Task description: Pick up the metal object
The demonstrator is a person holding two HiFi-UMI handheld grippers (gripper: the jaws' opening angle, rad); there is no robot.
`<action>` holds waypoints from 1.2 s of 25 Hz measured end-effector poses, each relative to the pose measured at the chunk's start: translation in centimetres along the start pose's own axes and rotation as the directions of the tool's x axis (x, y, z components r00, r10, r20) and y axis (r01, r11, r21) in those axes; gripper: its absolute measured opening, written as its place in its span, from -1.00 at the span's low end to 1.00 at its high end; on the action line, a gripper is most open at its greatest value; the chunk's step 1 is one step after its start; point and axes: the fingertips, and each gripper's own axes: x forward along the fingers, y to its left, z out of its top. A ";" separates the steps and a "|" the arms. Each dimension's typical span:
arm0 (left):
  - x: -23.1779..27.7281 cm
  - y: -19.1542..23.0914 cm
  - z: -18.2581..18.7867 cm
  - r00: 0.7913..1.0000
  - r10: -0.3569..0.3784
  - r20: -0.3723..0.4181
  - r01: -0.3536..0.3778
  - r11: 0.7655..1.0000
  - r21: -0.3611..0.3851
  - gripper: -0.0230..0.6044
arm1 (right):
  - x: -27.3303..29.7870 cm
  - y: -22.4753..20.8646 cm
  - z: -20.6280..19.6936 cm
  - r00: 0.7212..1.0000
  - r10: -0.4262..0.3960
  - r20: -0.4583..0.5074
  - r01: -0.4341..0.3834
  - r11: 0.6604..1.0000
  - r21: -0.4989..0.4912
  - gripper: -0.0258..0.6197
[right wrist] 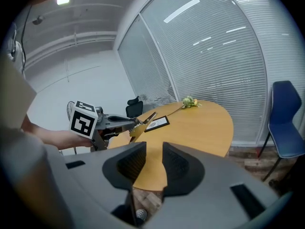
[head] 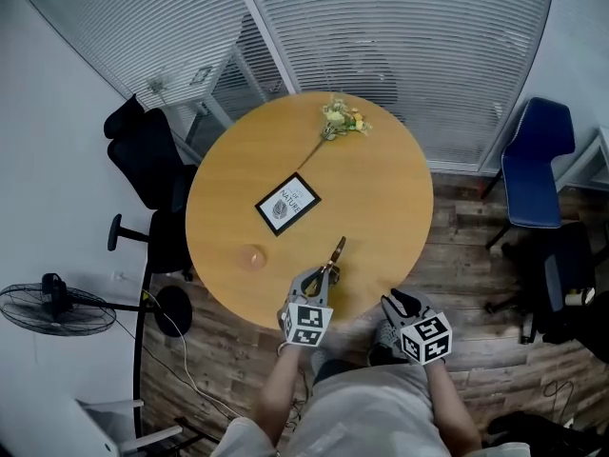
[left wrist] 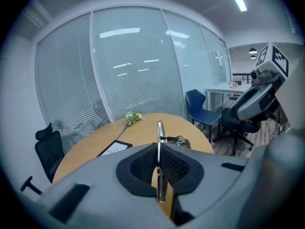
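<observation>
Left gripper view: left claw [left wrist: 159,170] closed on the metal object [left wrist: 159,133], a thin strip held edge-on between the pads, its far end sticking out toward the counter [left wrist: 143,132]. Right gripper view adds the side profile: the object [right wrist: 144,119] slants upward from the left claw [right wrist: 127,124] over the near edge of the counter; whether it touches the surface is not clear. Right claw [right wrist: 148,163] jaws apart, nothing between them. Head view: object [head: 336,253] near the counter's [head: 381,188] front edge, left claw [head: 326,276] behind it; right claw [head: 398,303] off the counter, over the floor beside the person's lap. On the counter, well apart from the object: card [head: 287,203], flower [head: 341,119], small pale disc [head: 252,255]. Around: black chair [head: 147,160], blue chair [head: 535,165], fan [head: 57,307]. Both forearms reach forward, the left further.
</observation>
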 end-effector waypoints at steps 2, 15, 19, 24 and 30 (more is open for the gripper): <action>-0.7 0.1 1.0 0.999 0.002 0.033 -0.001 1.000 -0.026 -0.89 | -0.1 0.2 0.1 1.000 0.000 0.003 0.000 1.000 -0.002 -0.60; -5.1 -0.5 5.3 0.985 0.006 0.170 0.015 0.992 -0.124 -0.89 | -0.2 1.0 0.2 1.000 0.004 0.015 -0.003 1.000 -0.024 -0.61; -5.8 -0.2 5.5 0.981 0.034 0.191 0.005 0.980 -0.197 -0.89 | 0.1 1.1 0.3 1.000 0.013 0.019 -0.012 1.000 -0.028 -0.62; -6.8 0.7 5.6 0.971 0.063 0.229 0.012 0.950 -0.312 -0.89 | 0.7 1.9 1.0 0.999 0.036 0.030 -0.035 0.999 -0.038 -0.62; -7.1 0.6 5.4 0.969 0.083 0.235 0.008 0.932 -0.362 -0.89 | 1.3 2.4 1.5 0.998 0.058 0.036 -0.056 0.997 -0.053 -0.63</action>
